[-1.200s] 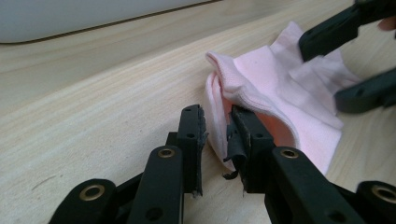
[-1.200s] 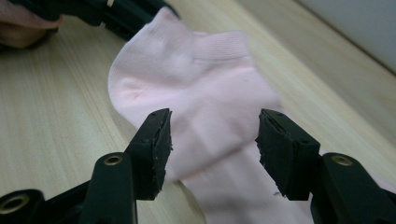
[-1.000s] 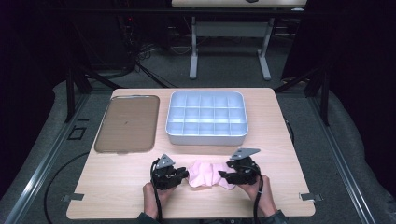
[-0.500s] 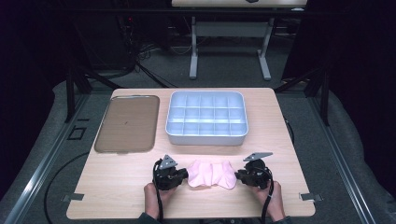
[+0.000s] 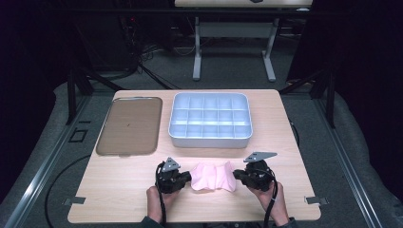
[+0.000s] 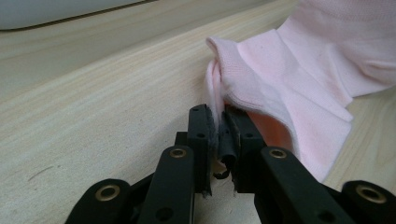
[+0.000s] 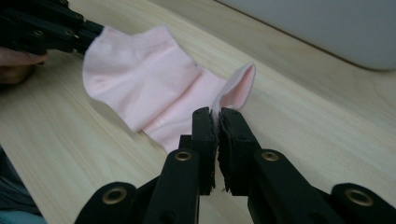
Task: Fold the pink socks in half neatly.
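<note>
A pink cloth (image 5: 213, 176) lies on the wooden table near its front edge, between my two grippers. My left gripper (image 5: 189, 177) holds its left end. In the left gripper view the jaws have been closing, and my left gripper (image 6: 218, 114) is shut on a bunched edge of the pink cloth (image 6: 289, 84). My right gripper (image 5: 235, 176) holds the right end. Its jaws have just closed further, and my right gripper (image 7: 215, 114) pinches a curled corner of the pink cloth (image 7: 154, 79). The left gripper (image 7: 60, 28) appears at the cloth's far end.
A pale blue tray (image 5: 209, 141) with several compartments stands behind the cloth, mid-table. To its left lies a flat brown tray (image 5: 128, 126). Bare wood (image 5: 285, 142) extends to the right of both. The person's hands hold the grippers at the front edge.
My right gripper has shifted to the right, away from the left one. The pink cloth now lies spread wider and flatter between them. The left gripper stayed where it was.
</note>
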`<state>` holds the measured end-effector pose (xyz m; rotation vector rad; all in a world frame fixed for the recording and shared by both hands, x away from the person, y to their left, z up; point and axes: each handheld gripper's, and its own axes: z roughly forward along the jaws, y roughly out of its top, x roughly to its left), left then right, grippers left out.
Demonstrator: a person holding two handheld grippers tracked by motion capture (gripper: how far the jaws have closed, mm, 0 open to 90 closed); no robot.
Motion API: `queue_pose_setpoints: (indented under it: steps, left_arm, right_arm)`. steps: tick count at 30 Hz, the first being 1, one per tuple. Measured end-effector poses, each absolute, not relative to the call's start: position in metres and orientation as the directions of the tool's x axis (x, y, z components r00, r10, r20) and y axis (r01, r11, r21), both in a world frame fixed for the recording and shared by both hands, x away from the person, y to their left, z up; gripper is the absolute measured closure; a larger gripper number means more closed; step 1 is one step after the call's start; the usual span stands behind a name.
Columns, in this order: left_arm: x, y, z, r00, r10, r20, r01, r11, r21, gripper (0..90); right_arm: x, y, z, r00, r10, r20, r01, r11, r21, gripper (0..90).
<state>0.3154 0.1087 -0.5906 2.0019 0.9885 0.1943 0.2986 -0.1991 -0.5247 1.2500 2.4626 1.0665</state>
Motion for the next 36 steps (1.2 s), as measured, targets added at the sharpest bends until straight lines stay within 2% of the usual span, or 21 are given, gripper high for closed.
queue_pose_setpoints:
  steps: [14,22,36]
  left_arm:
    - [0.316,0.109,-0.591,0.674,0.706,-0.219,0.569,-0.306,0.763,81.0]
    - [0.316,0.108,-0.591,0.672,0.707,-0.220,0.570,-0.305,0.763,81.0]
    - [0.316,0.108,-0.591,0.671,0.708,-0.218,0.571,-0.306,0.762,80.9]
  right_arm:
    - [0.312,-0.146,-0.502,-0.734,0.661,0.153,0.562,0.466,0.684,84.6]
    - [0.326,-0.107,-0.514,-0.776,0.600,0.194,0.559,0.511,0.653,84.6]
    - [0.337,-0.084,-0.528,-0.772,0.602,0.203,0.571,0.518,0.636,84.6]
